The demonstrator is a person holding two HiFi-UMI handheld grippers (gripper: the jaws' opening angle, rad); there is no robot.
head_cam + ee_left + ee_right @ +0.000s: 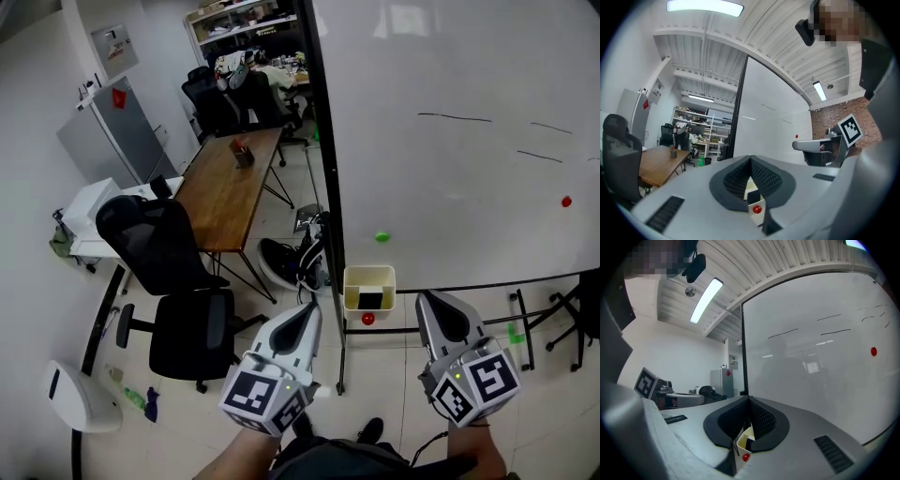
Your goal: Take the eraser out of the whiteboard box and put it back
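A pale yellow whiteboard box (369, 278) hangs at the lower left corner of the whiteboard (450, 169). A dark eraser (371, 300) lies inside it, and a red magnet (367, 319) sits just under the box. My left gripper (314, 307) is below and left of the box, shut and empty. My right gripper (424, 296) is below and right of it, also shut and empty. Both point level at the board. Past the closed tips, the left gripper view shows the box (751, 184) and the right gripper view shows the box (746, 438).
A wooden table (225, 187) and black office chairs (178, 272) stand to the left. A white bin (80, 394) is on the floor at lower left. The board's black frame post (333, 234) runs down to the floor. A green magnet (382, 237) sticks on the board.
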